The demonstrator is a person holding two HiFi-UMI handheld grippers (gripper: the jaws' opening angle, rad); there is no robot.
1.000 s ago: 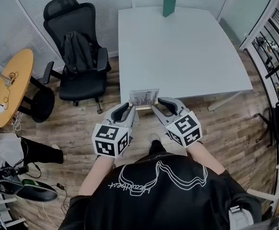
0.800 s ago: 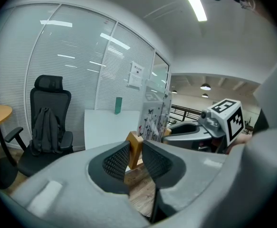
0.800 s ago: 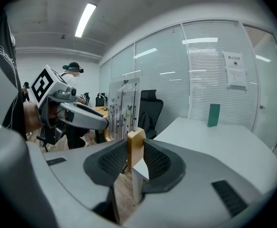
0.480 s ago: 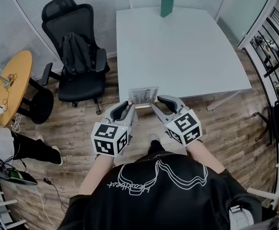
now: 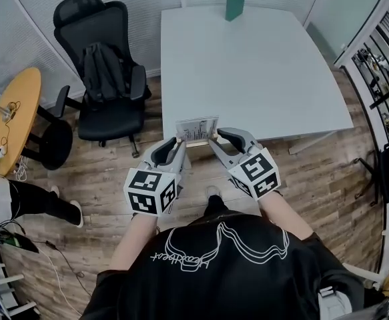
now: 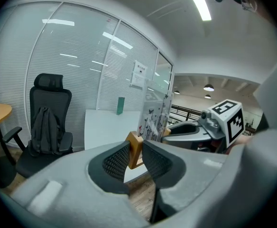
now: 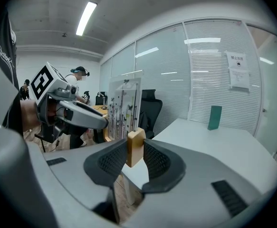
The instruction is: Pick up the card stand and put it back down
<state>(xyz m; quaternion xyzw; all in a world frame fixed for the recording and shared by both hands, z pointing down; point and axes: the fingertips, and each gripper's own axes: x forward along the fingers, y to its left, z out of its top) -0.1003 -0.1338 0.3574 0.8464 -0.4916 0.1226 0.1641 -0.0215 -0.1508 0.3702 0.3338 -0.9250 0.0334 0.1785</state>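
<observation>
The card stand (image 5: pixel 197 132) is a clear upright panel with printed flowers on a wooden base, held in the air over the near edge of the white table (image 5: pixel 261 65). My left gripper (image 5: pixel 178 143) is shut on the left end of the wooden base (image 6: pixel 135 150). My right gripper (image 5: pixel 213 139) is shut on the right end of the base (image 7: pixel 135 147). In the left gripper view the panel (image 6: pixel 153 115) rises beyond the jaws, with the right gripper (image 6: pixel 195 129) behind it. The right gripper view shows the panel (image 7: pixel 124 106) and the left gripper (image 7: pixel 76 113) across from it.
A green book (image 5: pixel 235 1) stands upright at the table's far edge. A black office chair (image 5: pixel 104 79) with a backpack on it is left of the table, and a round wooden table (image 5: pixel 11 115) farther left. A person's legs (image 5: pixel 37 202) show at lower left.
Both grippers and the card stand have moved a little up and away from me, toward the table. The grip on the base is unchanged.
</observation>
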